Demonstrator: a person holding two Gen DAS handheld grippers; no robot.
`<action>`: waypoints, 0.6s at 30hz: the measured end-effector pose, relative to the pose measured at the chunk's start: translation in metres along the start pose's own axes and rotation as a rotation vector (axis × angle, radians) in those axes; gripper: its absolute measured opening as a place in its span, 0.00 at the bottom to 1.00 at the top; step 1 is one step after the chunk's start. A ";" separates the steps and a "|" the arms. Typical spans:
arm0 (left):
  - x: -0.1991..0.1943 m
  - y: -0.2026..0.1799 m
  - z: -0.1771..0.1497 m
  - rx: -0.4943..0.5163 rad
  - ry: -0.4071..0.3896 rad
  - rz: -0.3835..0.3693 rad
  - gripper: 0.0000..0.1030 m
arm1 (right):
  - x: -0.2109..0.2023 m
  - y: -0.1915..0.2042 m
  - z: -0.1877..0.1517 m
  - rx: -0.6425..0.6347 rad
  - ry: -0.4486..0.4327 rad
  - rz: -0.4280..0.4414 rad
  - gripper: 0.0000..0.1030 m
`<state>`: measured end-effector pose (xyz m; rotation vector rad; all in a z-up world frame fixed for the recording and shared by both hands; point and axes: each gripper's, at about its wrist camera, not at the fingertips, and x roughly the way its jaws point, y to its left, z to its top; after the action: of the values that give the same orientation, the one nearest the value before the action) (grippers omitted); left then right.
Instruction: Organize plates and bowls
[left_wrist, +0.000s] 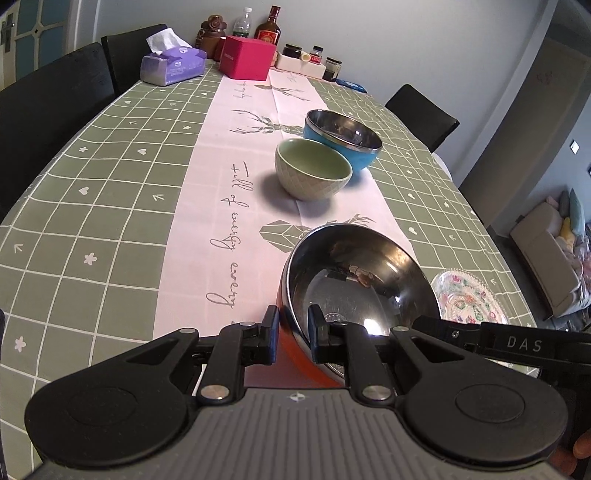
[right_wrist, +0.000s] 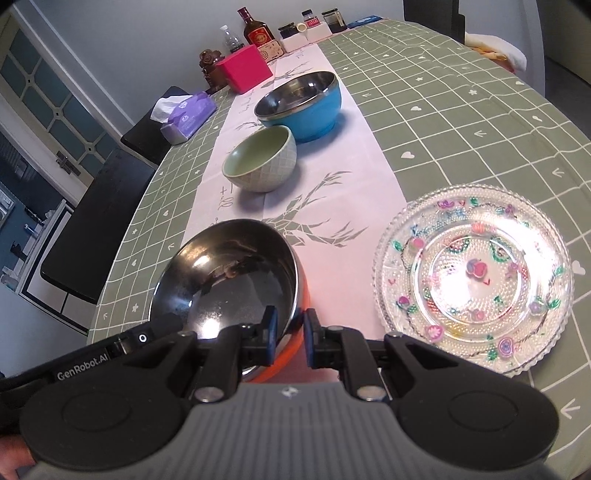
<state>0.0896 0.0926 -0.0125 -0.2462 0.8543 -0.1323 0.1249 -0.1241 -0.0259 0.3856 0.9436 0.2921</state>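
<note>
Both grippers hold the same orange bowl (left_wrist: 360, 280), shiny metal inside, near the front of the table (left_wrist: 92, 177). The left gripper (left_wrist: 293, 334) pinches the bowl's left rim, and the right gripper (right_wrist: 290, 334) pinches its right rim. A glass plate with painted flowers (right_wrist: 472, 277) lies just beside the bowl. Farther back stand a small green bowl (left_wrist: 313, 168) and a blue bowl (left_wrist: 341, 140), close together.
</note>
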 end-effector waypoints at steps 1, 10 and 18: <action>0.000 0.000 0.000 0.005 0.002 0.000 0.17 | -0.001 0.000 0.000 -0.002 -0.002 0.000 0.13; 0.002 0.000 0.002 0.032 0.018 -0.003 0.18 | -0.002 -0.001 -0.002 -0.005 -0.010 0.009 0.13; 0.002 0.003 0.003 0.024 0.033 -0.029 0.19 | -0.003 -0.001 -0.001 -0.013 -0.011 0.016 0.17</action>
<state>0.0927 0.0956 -0.0128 -0.2346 0.8816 -0.1742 0.1229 -0.1258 -0.0249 0.3832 0.9280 0.3105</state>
